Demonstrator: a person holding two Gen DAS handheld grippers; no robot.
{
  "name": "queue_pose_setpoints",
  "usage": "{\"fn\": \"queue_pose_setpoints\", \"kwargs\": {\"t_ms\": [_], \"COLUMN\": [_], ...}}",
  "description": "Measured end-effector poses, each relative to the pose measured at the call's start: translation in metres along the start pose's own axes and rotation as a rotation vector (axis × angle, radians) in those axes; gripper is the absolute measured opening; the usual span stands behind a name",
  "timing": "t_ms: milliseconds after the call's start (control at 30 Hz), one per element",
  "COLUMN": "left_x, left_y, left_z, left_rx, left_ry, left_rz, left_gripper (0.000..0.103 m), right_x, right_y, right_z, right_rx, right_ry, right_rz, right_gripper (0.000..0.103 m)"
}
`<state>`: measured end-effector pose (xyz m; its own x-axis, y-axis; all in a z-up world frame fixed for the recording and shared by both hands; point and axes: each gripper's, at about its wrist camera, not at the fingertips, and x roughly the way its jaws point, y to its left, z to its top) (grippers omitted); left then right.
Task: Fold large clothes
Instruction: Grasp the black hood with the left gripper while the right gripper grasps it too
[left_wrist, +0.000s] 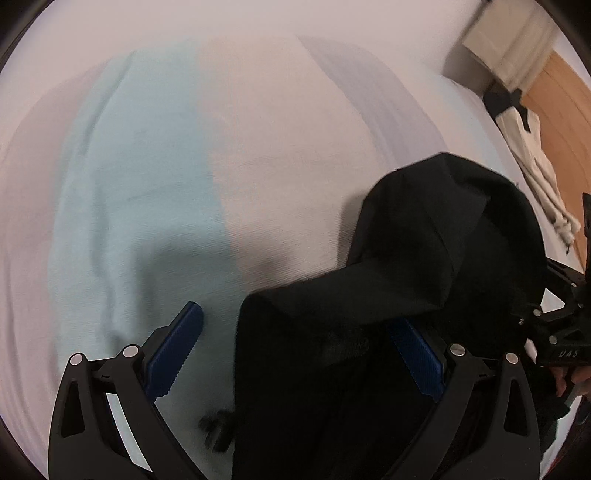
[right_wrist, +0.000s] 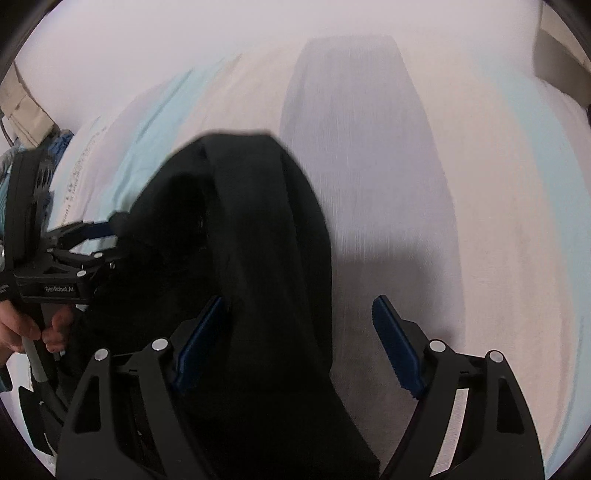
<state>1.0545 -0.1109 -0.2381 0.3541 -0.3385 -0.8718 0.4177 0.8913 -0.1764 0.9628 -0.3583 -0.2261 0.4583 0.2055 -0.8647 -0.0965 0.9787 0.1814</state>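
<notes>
A black garment (left_wrist: 424, 258) hangs bunched between my two grippers above a bed sheet with pale pink and light blue bands (left_wrist: 166, 166). My left gripper (left_wrist: 299, 350) is open, with the cloth draped over its right finger (left_wrist: 417, 362). My right gripper (right_wrist: 299, 339) is open too; the black garment (right_wrist: 258, 258) lies between its fingers and against the left one. The right gripper shows at the right edge of the left wrist view (left_wrist: 561, 325). The left gripper shows at the left of the right wrist view (right_wrist: 85, 240).
A white garment with a black bow (left_wrist: 524, 122) lies at the bed's right edge beside a wooden floor (left_wrist: 561, 92). Beige and blue items (right_wrist: 33, 122) sit at the far left of the right wrist view. The background is motion-blurred.
</notes>
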Motion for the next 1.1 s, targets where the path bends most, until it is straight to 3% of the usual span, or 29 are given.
{"fn": "queue_pose_setpoints", "kwargs": {"t_ms": [133,167,233,267,333,367,400,467,533,733,1100], "left_x": [0.007,0.008,0.008,0.007,0.007,0.006,0.005,0.001,-0.007,-0.033,-0.103], "left_y": [0.000,0.001,0.005,0.006,0.011,0.016,0.021,0.023,0.014,-0.006,-0.025], "left_z": [0.001,0.001,0.001,0.001,0.002,0.003,0.003,-0.001,-0.006,-0.013,-0.042], "left_rx": [0.013,0.010,-0.005,-0.011,-0.052,-0.088,-0.123,-0.117,-0.073,-0.053,-0.045], "left_ry": [-0.010,-0.006,-0.007,-0.011,-0.002,0.000,0.006,-0.007,-0.031,-0.074,-0.179], "left_rz": [-0.026,-0.035,-0.037,-0.043,-0.040,-0.043,-0.048,-0.015,0.037,0.072,0.090], "left_gripper": [0.092,0.086,0.079,0.066,0.053,0.038,0.031,0.006,0.004,0.003,0.003], "right_x": [0.004,0.004,0.005,0.003,0.001,0.000,-0.002,-0.007,-0.012,-0.025,-0.082], "right_y": [-0.002,-0.003,-0.002,-0.001,0.002,0.003,0.005,0.012,0.017,0.015,0.037], "right_z": [0.000,0.001,0.003,0.002,0.004,0.005,0.006,0.006,0.003,0.000,-0.004], "right_rx": [-0.007,-0.007,-0.030,-0.036,-0.045,-0.047,-0.044,-0.071,-0.086,-0.025,-0.065], "right_ry": [0.000,0.003,0.014,0.011,0.010,0.004,-0.001,-0.021,-0.036,-0.053,-0.112], "right_rz": [0.016,0.024,0.040,0.040,0.053,0.050,0.058,0.048,0.036,0.027,0.009], "right_gripper": [0.050,0.040,0.032,0.026,0.021,0.020,0.019,0.016,0.015,0.009,0.005]}}
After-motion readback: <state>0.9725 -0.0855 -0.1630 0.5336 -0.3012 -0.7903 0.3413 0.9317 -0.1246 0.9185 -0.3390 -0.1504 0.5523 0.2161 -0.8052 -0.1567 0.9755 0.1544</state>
